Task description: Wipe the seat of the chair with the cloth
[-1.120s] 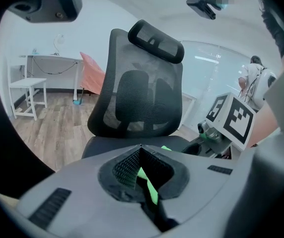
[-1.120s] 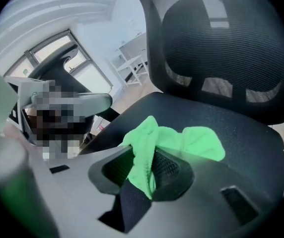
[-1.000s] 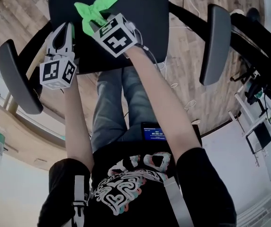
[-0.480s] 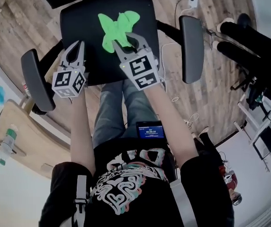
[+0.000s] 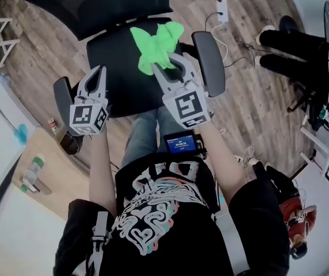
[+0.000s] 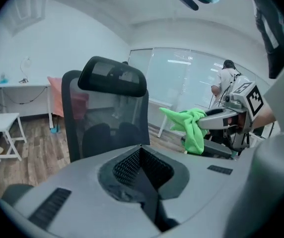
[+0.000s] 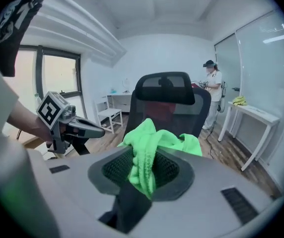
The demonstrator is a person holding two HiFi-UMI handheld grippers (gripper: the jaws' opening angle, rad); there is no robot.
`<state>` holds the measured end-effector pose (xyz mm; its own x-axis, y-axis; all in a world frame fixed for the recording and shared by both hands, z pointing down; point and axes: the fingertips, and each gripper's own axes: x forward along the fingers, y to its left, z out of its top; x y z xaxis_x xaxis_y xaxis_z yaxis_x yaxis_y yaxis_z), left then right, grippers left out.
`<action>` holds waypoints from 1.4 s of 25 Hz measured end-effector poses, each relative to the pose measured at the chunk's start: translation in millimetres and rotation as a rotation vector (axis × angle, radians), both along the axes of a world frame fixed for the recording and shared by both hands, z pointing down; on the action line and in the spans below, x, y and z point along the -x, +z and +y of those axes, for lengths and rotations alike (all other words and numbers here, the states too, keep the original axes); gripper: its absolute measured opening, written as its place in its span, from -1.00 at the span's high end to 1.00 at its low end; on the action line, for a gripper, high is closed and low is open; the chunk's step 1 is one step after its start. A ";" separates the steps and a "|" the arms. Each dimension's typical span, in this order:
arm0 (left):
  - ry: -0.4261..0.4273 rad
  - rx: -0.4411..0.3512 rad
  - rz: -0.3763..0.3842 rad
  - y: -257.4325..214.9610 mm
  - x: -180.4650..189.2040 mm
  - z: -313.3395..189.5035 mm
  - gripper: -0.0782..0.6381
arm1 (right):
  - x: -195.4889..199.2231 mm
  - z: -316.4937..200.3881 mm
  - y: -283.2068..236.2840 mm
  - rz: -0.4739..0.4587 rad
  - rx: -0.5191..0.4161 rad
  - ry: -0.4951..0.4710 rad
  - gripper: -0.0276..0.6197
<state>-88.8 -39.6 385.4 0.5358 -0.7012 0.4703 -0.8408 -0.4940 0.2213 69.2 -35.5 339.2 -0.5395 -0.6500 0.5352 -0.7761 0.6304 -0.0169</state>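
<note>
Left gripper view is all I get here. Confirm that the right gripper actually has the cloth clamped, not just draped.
Observer: In the right gripper view, the right gripper is shut on the green cloth, a fold pinched between its jaws.
Operator: Now tell me where it sits over the seat.
Observer: From the head view, the cloth is above the seat's right half, close to the armrest on your right.
Operator: Place my gripper too.
Observer: The left gripper is over the seat's left edge, apart from the cloth.

Cloth point(image 5: 156, 46) over seat point(image 5: 121, 76), right of left gripper point(image 5: 99, 72)
</note>
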 end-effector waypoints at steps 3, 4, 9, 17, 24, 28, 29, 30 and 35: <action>-0.009 -0.050 -0.020 -38.0 -4.5 -13.8 0.79 | -14.9 -12.4 -38.2 -0.023 -0.032 0.028 0.58; -0.017 -0.062 -0.021 -49.8 -6.3 -16.6 0.79 | -19.4 -15.5 -49.6 -0.026 -0.039 0.033 0.58; 0.015 -0.144 -0.030 -111.3 -18.0 -9.7 0.79 | -31.3 -18.3 -103.7 -0.065 -0.118 0.055 0.58; -0.022 -0.292 -0.071 -198.7 5.7 0.7 0.79 | -32.2 -4.2 -172.3 -0.114 -0.223 0.066 0.58; -0.049 -0.417 -0.066 -256.2 -6.2 -3.8 0.78 | -35.3 2.0 -212.9 -0.168 -0.304 0.061 0.58; -0.038 -0.473 -0.080 -278.4 -14.1 0.5 0.79 | -30.5 1.8 -223.3 -0.196 -0.333 0.048 0.58; -0.044 -0.483 -0.075 -281.7 -14.8 2.2 0.79 | -30.1 2.6 -226.4 -0.202 -0.341 0.044 0.58; -0.052 -0.490 -0.066 -284.5 -15.3 3.7 0.79 | -30.1 3.8 -229.8 -0.209 -0.350 0.040 0.58; -0.051 -0.487 -0.031 -291.4 -24.5 1.7 0.79 | -32.1 7.5 -240.3 -0.224 -0.354 0.035 0.58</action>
